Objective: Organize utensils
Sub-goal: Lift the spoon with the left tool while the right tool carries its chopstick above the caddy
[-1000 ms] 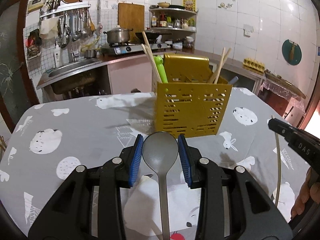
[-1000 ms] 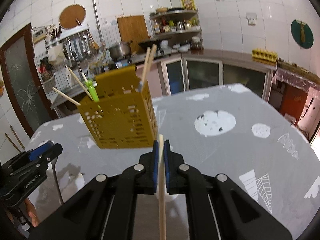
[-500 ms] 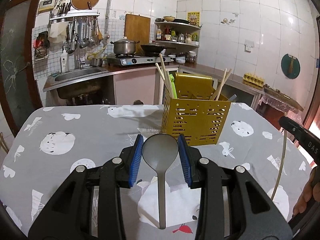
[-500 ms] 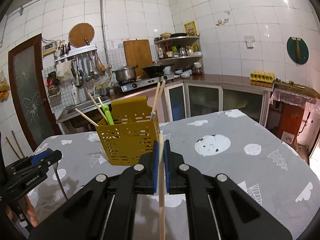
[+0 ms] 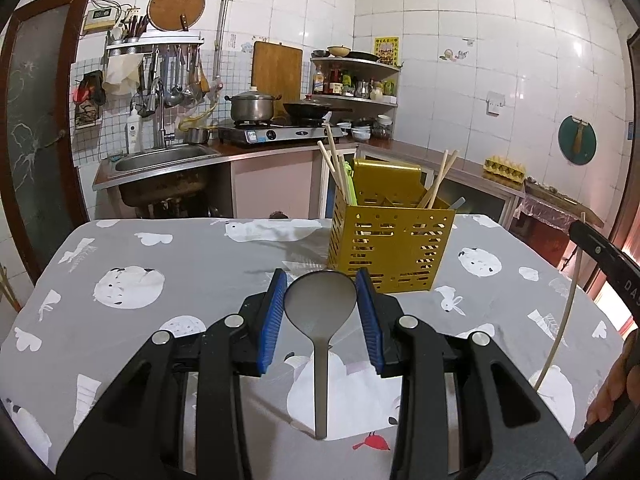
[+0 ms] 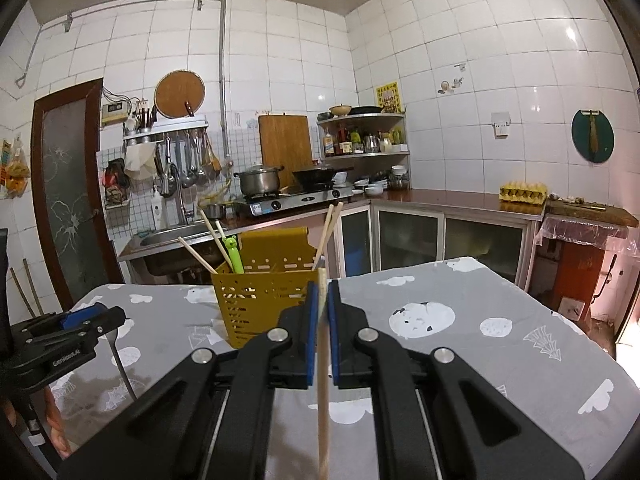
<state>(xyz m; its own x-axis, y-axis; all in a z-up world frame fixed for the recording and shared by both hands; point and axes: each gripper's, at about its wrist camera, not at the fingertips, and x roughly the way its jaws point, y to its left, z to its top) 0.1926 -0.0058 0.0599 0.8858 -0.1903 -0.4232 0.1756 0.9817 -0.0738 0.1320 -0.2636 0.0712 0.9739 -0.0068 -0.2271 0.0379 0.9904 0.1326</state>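
Note:
My left gripper (image 5: 320, 304) is shut on a grey metal spoon (image 5: 320, 302), gripped by its bowl with the handle hanging down above the table. My right gripper (image 6: 323, 300) is shut on a wooden chopstick (image 6: 322, 392) that hangs down from the pads. A yellow perforated utensil holder (image 5: 390, 242) stands on the table ahead of both grippers; it also shows in the right wrist view (image 6: 260, 300). It holds several chopsticks and a green utensil (image 6: 234, 254). The right gripper and its chopstick show at the right edge of the left wrist view (image 5: 568, 312).
The table has a grey tablecloth (image 5: 168, 264) with white animal prints. Behind it are a steel sink (image 5: 164, 160), a stove with a pot (image 5: 252, 108) and wok, a corner shelf, and a counter with an egg tray (image 6: 522, 192).
Both grippers have risen and pulled back from the holder, which now looks smaller and farther. The grips on the spoon and the chopstick are unchanged.

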